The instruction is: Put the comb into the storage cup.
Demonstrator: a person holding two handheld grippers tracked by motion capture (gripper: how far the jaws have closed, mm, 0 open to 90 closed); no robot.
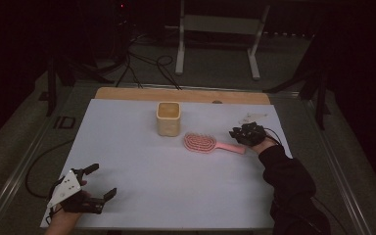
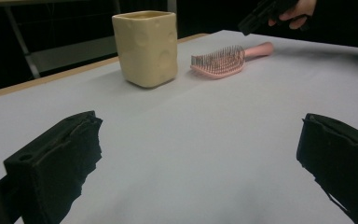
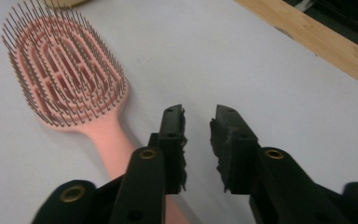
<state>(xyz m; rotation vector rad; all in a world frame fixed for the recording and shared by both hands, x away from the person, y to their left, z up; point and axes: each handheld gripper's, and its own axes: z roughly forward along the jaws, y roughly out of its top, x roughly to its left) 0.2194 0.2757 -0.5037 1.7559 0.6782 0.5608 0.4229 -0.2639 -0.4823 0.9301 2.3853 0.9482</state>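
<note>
A pink hairbrush (image 1: 200, 142) lies bristles-up on the white sheet, its handle pointing right. A cream square cup (image 1: 168, 119) stands upright just behind and to the left of it. My right gripper (image 1: 237, 133) hovers over the handle's end. In the right gripper view its jaws (image 3: 196, 121) stand a narrow gap apart with nothing between them, and the hairbrush (image 3: 65, 79) handle passes under the left jaw. My left gripper (image 1: 103, 180) rests near the front left corner, wide open and empty. The left gripper view looks past its own gripper (image 2: 196, 154) at the cup (image 2: 145, 49) and hairbrush (image 2: 219, 61).
The white sheet (image 1: 176, 186) covers most of a wooden table whose bare edge (image 1: 127, 93) shows at the back. A metal stand (image 1: 220, 24) and cables (image 1: 147, 63) lie on the floor beyond. A dark sleeve (image 1: 289, 181) comes in at the lower right.
</note>
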